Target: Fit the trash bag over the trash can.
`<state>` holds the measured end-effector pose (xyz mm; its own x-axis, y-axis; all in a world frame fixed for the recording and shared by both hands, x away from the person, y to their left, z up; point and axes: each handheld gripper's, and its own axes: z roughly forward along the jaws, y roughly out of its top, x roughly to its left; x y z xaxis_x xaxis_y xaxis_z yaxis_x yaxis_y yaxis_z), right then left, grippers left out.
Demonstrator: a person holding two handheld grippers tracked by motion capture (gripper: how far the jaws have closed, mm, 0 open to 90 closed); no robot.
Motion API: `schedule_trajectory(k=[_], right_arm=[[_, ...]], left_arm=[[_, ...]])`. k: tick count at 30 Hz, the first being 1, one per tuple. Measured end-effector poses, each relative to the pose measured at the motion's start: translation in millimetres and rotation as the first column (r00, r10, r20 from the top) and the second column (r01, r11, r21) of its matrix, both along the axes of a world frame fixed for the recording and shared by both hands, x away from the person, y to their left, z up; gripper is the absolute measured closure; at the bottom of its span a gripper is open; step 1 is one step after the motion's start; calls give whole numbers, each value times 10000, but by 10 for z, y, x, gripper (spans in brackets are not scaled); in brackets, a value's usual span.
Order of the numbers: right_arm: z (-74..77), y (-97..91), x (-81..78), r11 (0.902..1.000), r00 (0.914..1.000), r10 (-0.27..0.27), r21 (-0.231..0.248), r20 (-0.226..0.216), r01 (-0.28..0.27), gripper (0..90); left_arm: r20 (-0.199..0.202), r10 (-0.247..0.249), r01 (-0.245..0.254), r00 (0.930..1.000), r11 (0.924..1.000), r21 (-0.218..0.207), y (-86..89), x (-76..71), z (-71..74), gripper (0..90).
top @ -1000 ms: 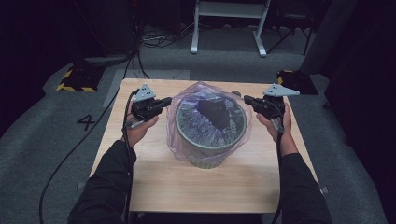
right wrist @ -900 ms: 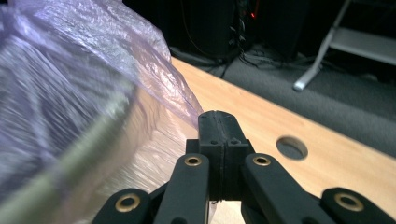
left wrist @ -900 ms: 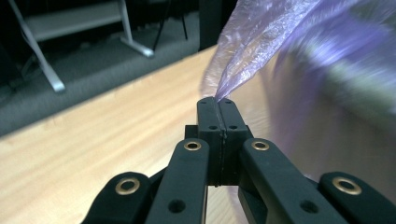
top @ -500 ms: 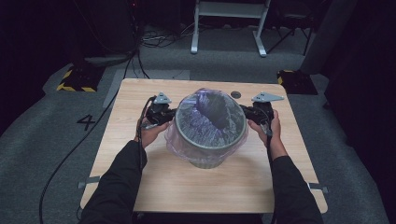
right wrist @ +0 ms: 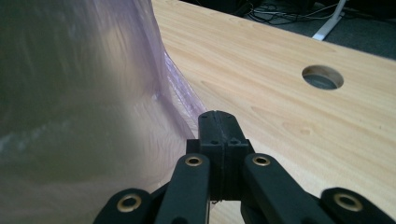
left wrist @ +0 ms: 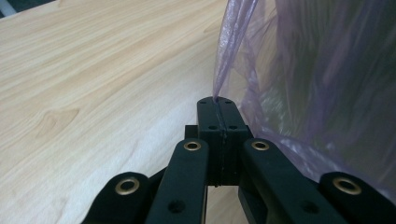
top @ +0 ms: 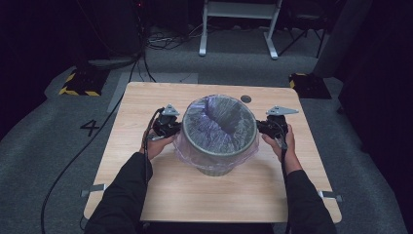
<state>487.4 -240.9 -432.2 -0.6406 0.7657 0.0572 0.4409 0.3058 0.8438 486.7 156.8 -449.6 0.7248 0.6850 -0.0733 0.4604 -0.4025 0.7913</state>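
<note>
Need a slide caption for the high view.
Both grippers, left gripper and right gripper, pinch a purple bag over a grey bin on the wooden table.

Both forearms, in dark sleeves, come in from the bottom of the high view and spread outward, each hand wrapped around a claw at about the same height. The left claw points inward toward the right one, its grey three-cornered plate on top; in the left gripper view its two black jaws are pressed together, pinching a thin fold of film at their tips. The right claw mirrors it, pointing inward, jaws likewise pressed together.
</note>
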Motion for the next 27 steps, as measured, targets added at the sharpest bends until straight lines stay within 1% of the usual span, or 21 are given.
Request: schedule_trajectory(k=[2, 3, 6, 9, 10, 12, 13, 15, 16, 17, 18, 19, 20, 21, 22, 24, 26, 27], right_arm=[[-30, -30, -19, 10000, 9999, -14, 69, -107, 14, 900], [-42, -50, -36, 10000, 10000, -35, 89, -33, 36, 900], [-77, -109, -58, 9999, 9999, -77, 151, -122, 79, 900], [-99, -166, -92, 9996, 9998, -66, 282, -210, 72, 900], [-113, -184, -104, 9994, 9996, -65, 338, -257, 73, 900], [-148, -219, -124, 9988, 9992, 65, 494, -402, -46, 900], [-164, -233, -130, 9988, 9990, 50, 481, -455, -28, 900], [-182, -258, -138, 9991, 9990, -21, 433, -454, 41, 900], [-181, -275, -142, 9987, 9992, -57, 495, -407, 77, 900], [-174, -297, -143, 9973, 9995, -57, 726, -298, 79, 900], [-160, -309, -148, 9964, 9996, -147, 835, -233, 166, 884], [-148, -315, -149, 9962, 9996, -204, 846, -192, 219, 884], [-128, -320, -152, 9960, 9997, -223, 864, -118, 233, 884], [-106, -321, -153, 9958, 9997, -221, 890, -32, 223, 883], [-79, -320, -158, 9961, 9996, -288, 841, 47, 283, 883], [-29, -318, -163, 9961, 9992, -350, 814, 216, 332, 858], [19, -323, -171, 9955, 9985, -438, 854, 336, 408, 821], [38, -326, -180, 9956, 9981, -385, 867, 478, 343, 794]], left_arm=[[9, -2, 2, 10000, 10000, -8, 44, -45, -26, 898], [48, 46, -46, 10000, 10000, -74, 66, -66, -43, 898], [165, 177, -172, 9997, 9994, -293, 153, -126, -62, 886], [418, 249, -229, 9988, 9986, -472, 250, -196, -54, 816], [489, 301, -279, 9984, 9986, -454, 282, -220, -39, 775], [602, 335, -287, 9976, 9965, -791, 338, -273, 5, 696], [690, 423, -356, 9967, 9948, -952, 355, -303, 34, 650], [840, 588, -488, 9947, 9920, -1163, 384, -354, 101, 500], [901, 731, -606, 9932, 9890, -1348, 412, -382, 151, 407], [899, 857, -708, 9923, 9850, -1571, 433, -406, 194, 313], [947, 872, -694, 9917, 9817, -1774, 457, -421, 228, 277], [1008, 936, -713, 9905, 9760, -2058, 485, -443, 275, 253], [1083, 955, -692, 9895, 9718, -2254, 509, -462, 326, 229], [1176, 953, -661, 9885, 9708, -2307, 529, -481, 380, 210], [1352, 1035, -704, 9854, 9706, -2300, 541, -503, 432, 203], [1559, 940, -565, 9833, 9717, -2293, 567, -545, 521, 197], [1811, 750, -359, 9806, 9771, -2099, 591, -601, 581, 186], [1880, 689, -307, 9798, 9796, -1988, 593, -636, 593, 183]])
